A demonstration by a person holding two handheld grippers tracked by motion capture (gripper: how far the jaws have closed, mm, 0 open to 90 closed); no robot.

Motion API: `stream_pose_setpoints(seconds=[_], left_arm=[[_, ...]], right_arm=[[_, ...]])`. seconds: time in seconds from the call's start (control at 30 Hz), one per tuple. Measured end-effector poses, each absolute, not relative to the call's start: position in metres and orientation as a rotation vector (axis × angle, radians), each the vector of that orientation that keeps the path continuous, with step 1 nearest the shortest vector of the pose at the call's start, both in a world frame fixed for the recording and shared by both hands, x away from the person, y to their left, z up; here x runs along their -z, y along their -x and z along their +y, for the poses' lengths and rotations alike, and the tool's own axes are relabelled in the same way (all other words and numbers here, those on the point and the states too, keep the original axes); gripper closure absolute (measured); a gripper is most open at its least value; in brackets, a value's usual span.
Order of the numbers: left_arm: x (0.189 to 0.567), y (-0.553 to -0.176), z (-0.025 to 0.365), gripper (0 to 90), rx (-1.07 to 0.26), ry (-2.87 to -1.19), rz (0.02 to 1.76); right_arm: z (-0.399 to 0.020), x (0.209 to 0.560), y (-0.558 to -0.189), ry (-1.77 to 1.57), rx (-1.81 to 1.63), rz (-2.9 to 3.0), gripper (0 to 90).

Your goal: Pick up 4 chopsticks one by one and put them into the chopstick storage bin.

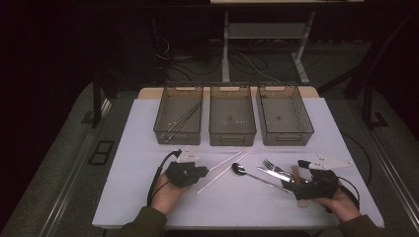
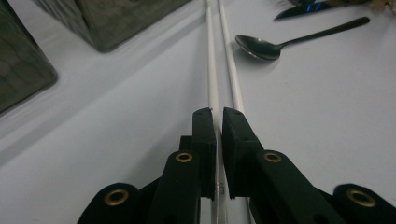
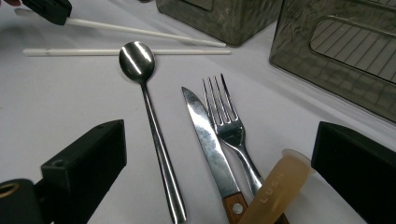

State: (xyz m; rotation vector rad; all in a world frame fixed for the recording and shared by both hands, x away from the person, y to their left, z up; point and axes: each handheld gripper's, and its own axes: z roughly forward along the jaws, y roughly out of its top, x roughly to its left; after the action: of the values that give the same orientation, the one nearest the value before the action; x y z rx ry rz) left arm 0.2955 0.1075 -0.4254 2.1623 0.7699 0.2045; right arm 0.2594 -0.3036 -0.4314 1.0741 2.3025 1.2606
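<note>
White table [image 1: 148, 197]: spoon [image 1: 239, 169] beside chopsticks [image 1: 225, 165]

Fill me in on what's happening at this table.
A person works two handheld grippers. The left gripper is shut on one white chopstick; the other chopstick lies beside it. The right gripper stands open over a spoon, knife and fork. Three bins wait behind.

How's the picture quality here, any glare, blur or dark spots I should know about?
High view: dim, floor and background nearly black, the white table evenly lit. Left gripper view: the left gripper sharp, the bins soft. Right gripper view: bright glare on the spoon bowl and knife; the near jaws blurred.
</note>
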Motion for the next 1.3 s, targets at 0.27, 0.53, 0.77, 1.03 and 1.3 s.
stream_pose_setpoints(seconds=[0.27, 0.53, 0.77, 1.03, 1.3], left_arm=[[0.416, -0.295, 0.118, 83.4, -0.214, -2.108, 0.766], [0.410, -0.292, 0.123, 83.4, -0.196, -2.092, 0.743], [0.405, -0.290, 0.126, 83.4, -0.183, -2.071, 0.722], [0.396, -0.286, 0.130, 83.4, -0.179, -2.050, 0.690], [0.385, -0.285, 0.135, 83.4, -0.194, -2.017, 0.675]], right_arm=[[-0.303, 0.432, -0.260, -1.072, -1.261, 2.305, 3.2], [-0.303, 0.432, -0.260, -1.069, -1.265, 2.305, 3.2], [-0.300, 0.434, -0.259, -1.067, -1.299, 2.298, 3.2], [-0.292, 0.438, -0.259, -1.060, -1.305, 2.312, 3.2], [-0.291, 0.439, -0.260, -1.063, -1.299, 2.314, 3.2]])
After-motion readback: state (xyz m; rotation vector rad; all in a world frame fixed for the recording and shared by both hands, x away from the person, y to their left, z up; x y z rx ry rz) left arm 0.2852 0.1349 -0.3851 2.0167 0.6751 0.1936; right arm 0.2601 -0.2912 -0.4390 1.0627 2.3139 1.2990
